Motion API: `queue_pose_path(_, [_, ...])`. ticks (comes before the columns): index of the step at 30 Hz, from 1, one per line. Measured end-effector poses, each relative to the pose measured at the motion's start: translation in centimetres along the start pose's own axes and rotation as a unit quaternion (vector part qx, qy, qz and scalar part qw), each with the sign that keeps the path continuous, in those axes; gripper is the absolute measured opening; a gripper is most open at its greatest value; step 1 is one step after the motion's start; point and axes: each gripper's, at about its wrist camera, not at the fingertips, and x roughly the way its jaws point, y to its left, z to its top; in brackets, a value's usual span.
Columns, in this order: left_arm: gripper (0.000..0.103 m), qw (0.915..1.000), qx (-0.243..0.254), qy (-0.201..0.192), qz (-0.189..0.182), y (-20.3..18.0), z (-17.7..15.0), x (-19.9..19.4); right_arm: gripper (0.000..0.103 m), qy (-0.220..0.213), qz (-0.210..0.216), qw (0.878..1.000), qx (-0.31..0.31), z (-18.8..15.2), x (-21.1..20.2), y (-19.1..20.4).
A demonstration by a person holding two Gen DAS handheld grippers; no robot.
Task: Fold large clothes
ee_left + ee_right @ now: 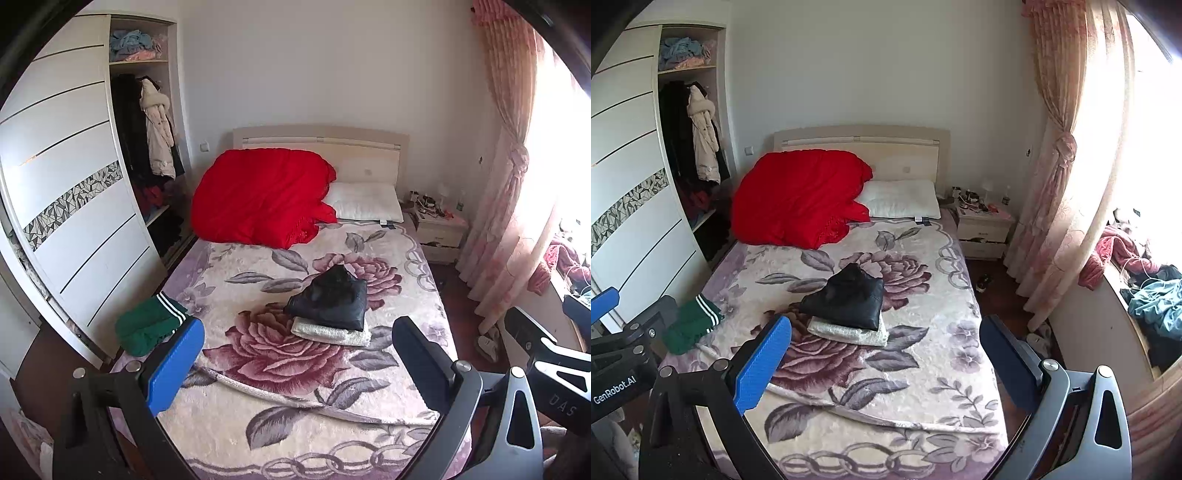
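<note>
A folded black jacket (330,301) (849,299) lies on a folded white garment (332,334) (849,332) in the middle of the floral bed cover (280,406) (923,369). A crumpled green garment with white stripes (147,325) (690,323) sits at the bed's left edge. My left gripper (297,341) is open and holds nothing, raised over the foot of the bed. My right gripper (886,341) is likewise open with nothing in it. Each gripper shows at the edge of the other's view.
A red duvet (258,197) (798,199) and white pillow (365,203) (903,199) lie at the headboard. An open wardrobe (147,147) stands left, a nightstand (984,229) and pink curtain (1060,166) right. Clothes pile on the window ledge (1145,295).
</note>
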Motion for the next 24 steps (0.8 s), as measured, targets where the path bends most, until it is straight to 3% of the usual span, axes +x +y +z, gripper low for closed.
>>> queue_pose_path(24, [0.103, 1.0, -0.001, -0.006, 0.004, -0.3, 0.1, -0.7, 0.103, -0.008, -0.001, 1.0, 0.004, 1.3, 0.1, -0.6])
